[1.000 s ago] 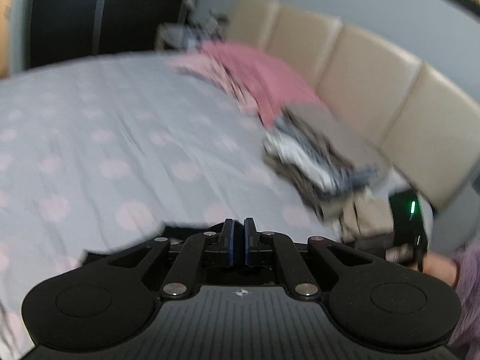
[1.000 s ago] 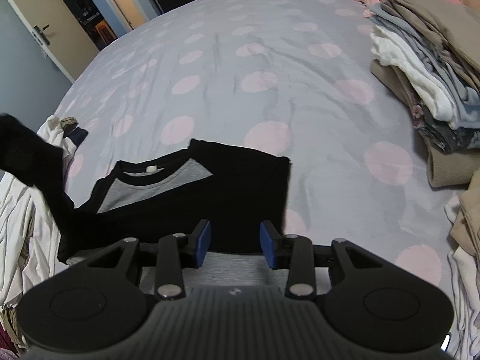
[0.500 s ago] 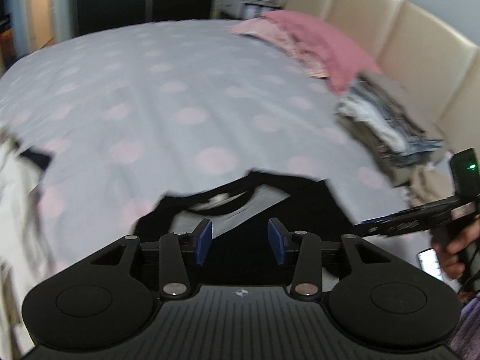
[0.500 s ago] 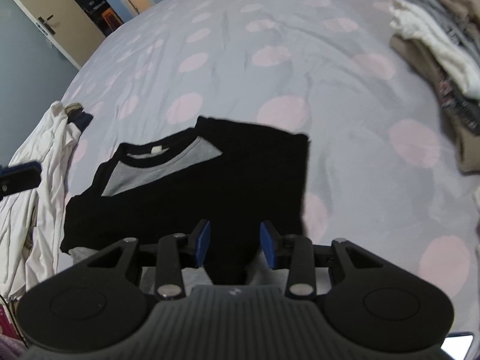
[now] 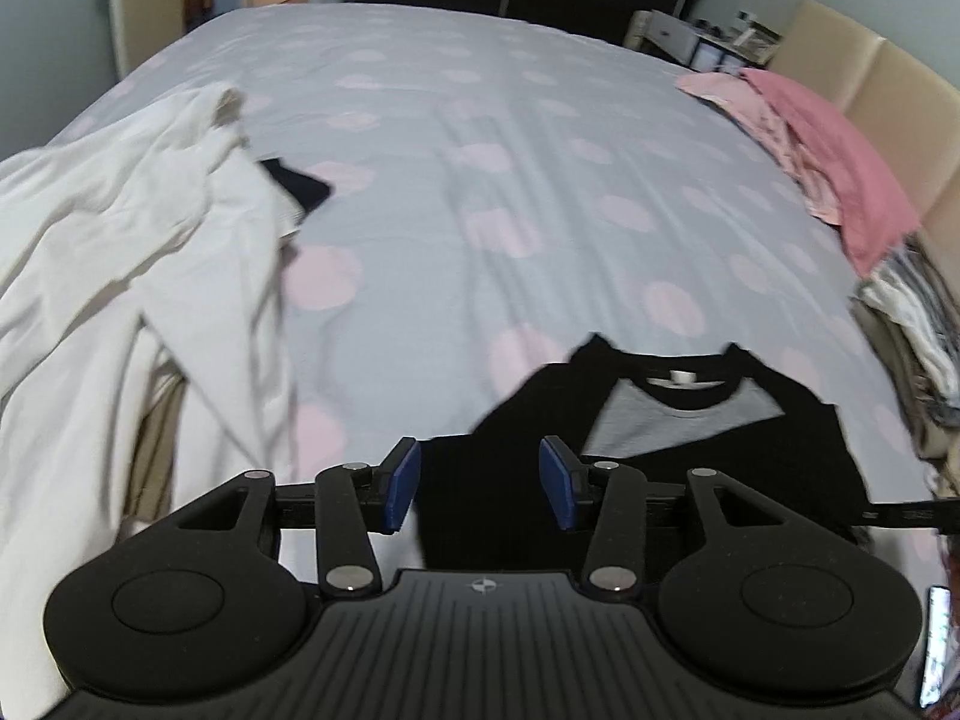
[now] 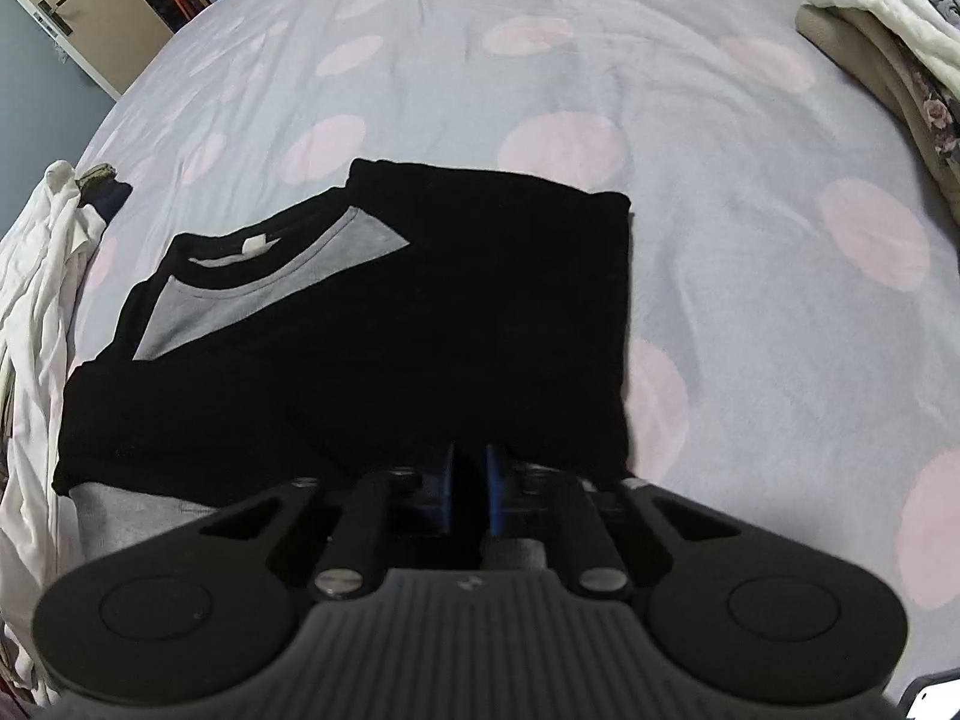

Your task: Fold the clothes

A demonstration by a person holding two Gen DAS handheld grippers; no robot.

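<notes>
On the grey, pink-dotted bedsheet (image 6: pixel 720 252) a black-and-grey T-shirt (image 6: pixel 480 300) lies partly folded; right gripper (image 6: pixel 469 489) pinches its hem, left gripper (image 5: pixel 479 483) gapes empty.

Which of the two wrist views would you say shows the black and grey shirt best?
The right wrist view: the black and grey shirt fills its centre, sleeves folded in, collar visible. The left wrist view is blurrier and the left gripper hides its lower part.

Right tool (image 6: pixel 468 489) pads nearly together over black shirt (image 6: pixel 420 312) near hem; grip on cloth unclear, dark on dark. Shirt's near edge hidden behind tool body. White garment heap (image 5: pixel 120 276) cut by left edge. Folded stack (image 6: pixel 888 30) cut by right edge. Nightstand clutter (image 5: pixel 708 39) too small to tell.
</notes>
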